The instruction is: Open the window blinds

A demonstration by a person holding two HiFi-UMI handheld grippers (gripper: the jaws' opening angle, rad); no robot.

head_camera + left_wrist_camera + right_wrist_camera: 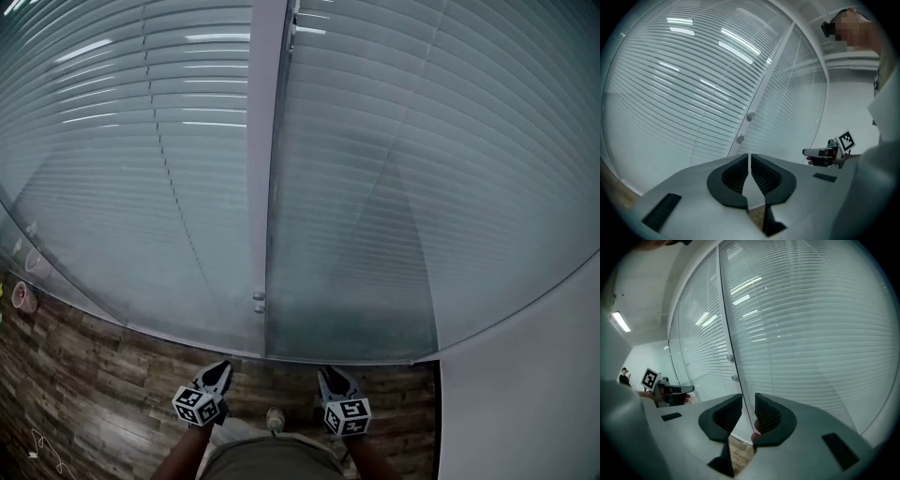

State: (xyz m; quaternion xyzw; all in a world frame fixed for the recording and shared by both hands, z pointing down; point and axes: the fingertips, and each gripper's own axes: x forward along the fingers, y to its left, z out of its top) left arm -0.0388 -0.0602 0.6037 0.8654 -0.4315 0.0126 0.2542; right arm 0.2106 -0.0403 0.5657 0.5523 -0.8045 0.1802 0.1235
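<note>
Closed white slat blinds (150, 159) hang behind glass panes on both sides of a white upright frame (265, 141). Two small round knobs (259, 299) sit low on that frame, also visible as knobs (750, 116) and knobs (735, 377). My left gripper (217, 374) is held low in front of the left pane, its jaws drawn together to a thin slit with nothing in it. My right gripper (330, 377) points at the right pane, jaws a little apart and empty. Neither touches the glass or the knobs. Each gripper sees the other: right gripper (809, 152), left gripper (688, 389).
Dark wood-plank floor (84, 375) runs along the foot of the glass. A plain white wall (525, 375) closes off the right side. A thin cord (169, 169) hangs down within the left blind. Small round items (25, 297) lie on the floor at far left.
</note>
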